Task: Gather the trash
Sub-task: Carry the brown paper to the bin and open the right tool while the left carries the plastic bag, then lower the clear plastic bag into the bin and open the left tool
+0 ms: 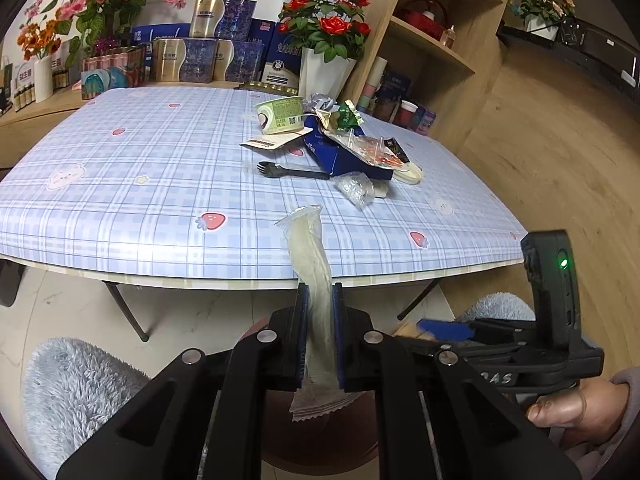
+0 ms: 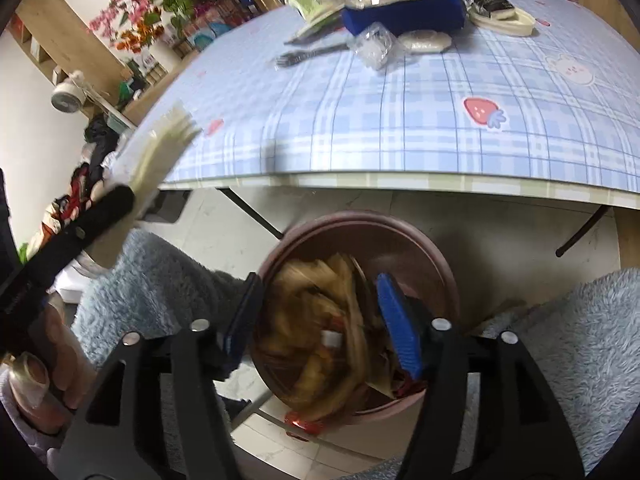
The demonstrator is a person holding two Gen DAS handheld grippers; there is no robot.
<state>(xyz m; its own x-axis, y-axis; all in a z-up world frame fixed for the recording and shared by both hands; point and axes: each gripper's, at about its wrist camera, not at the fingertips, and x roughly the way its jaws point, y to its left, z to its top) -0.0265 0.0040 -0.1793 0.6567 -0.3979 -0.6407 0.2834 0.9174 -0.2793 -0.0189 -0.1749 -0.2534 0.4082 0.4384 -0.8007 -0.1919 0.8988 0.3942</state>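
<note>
Plaid blue tablecloth (image 1: 160,184) with strawberry prints covered the table; shelving and boxed goods stood behind it; remaining trash sat in a pile at the far side: green paper cup (image 1: 280,114), dark blue box (image 1: 340,156), black plastic fork (image 1: 294,171), crumpled clear wrapper (image 1: 356,188).

Brown bin (image 2: 360,240) stood on the floor under the near table edge, already holding yellowish scraps.

Right gripper (image 2: 320,320) hung over the bin mouth, fingers spread, nothing pinched between them; contents below were motion-blurred, so what was dropping could not be made out for certain.

Left gripper (image 1: 320,332) had its fingers pressed on a long pale wrapper (image 1: 310,256), which stuck up past the table edge, not yet over the bin.

Risks: grip sat low on the limp wrapper, so the free top could snag the table edge or flop outside the rim on release; both grippers converging on one bin could collide.

Writing: "AS" legible on the other gripper's body; cup and box print too small to read.
</note>
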